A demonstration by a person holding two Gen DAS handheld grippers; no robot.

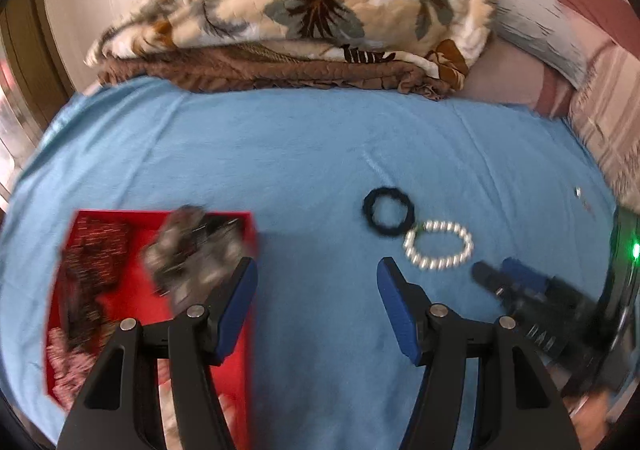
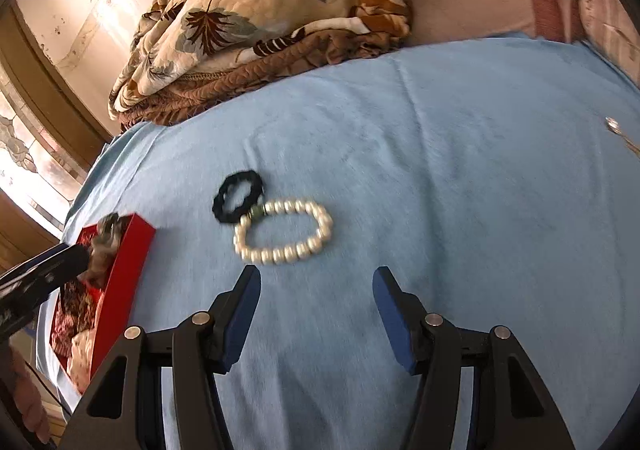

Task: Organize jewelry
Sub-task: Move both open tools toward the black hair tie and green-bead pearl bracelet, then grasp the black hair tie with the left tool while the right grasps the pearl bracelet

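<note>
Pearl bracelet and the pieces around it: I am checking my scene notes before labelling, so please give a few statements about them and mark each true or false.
1. The pearl bracelet lies on the blue sheet, outside the red box. True.
2. The black scrunchie sits inside the red box. False: it lies on the sheet, right beside the bracelet.
3. The right gripper is shut on the bracelet. False: it is open and empty, short of the bracelet.
4. The left gripper is open with nothing between its fingers. True.
5. The red box already holds several items. True.
</note>
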